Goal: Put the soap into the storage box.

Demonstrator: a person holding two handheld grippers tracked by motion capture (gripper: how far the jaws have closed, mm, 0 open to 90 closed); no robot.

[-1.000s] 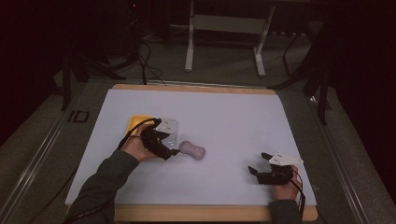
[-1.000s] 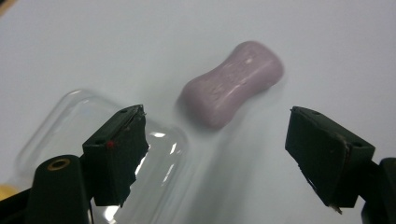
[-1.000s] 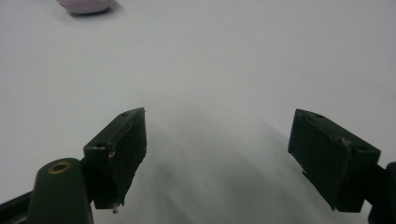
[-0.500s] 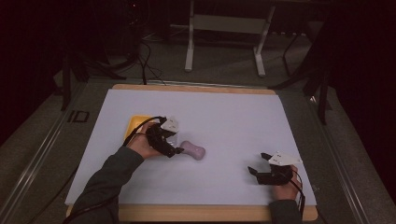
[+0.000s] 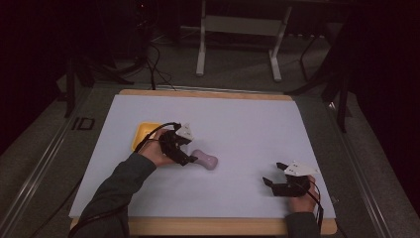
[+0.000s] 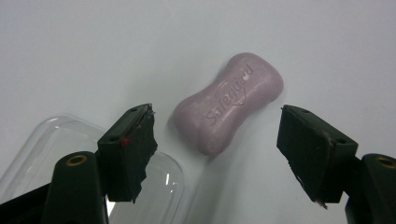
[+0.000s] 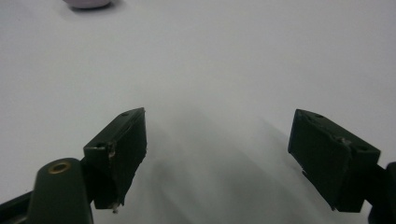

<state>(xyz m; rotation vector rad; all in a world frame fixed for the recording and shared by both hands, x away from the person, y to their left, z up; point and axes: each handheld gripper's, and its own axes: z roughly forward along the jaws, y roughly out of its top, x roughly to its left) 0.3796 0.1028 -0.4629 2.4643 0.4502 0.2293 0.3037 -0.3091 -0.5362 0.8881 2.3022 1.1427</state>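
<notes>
On the white mat [image 5: 237, 124] lies one soap bar [image 6: 229, 101] — pink, waisted, embossed; one clear lid [image 6: 56, 149] at seven o'clock. Left gripper [image 6: 219, 156] jaws, just closing, straddle the soap untouched; right gripper [image 7: 224, 156] gapes — empty.

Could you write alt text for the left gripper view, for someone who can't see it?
A pink bar of soap lies on a white table, between and just beyond the open black jaws of the left gripper, untouched. A clear plastic lid lies at lower left.

Left gripper [image 6: 215, 154] fingers closer together around the soap [image 6: 229, 102], untouched.
</notes>
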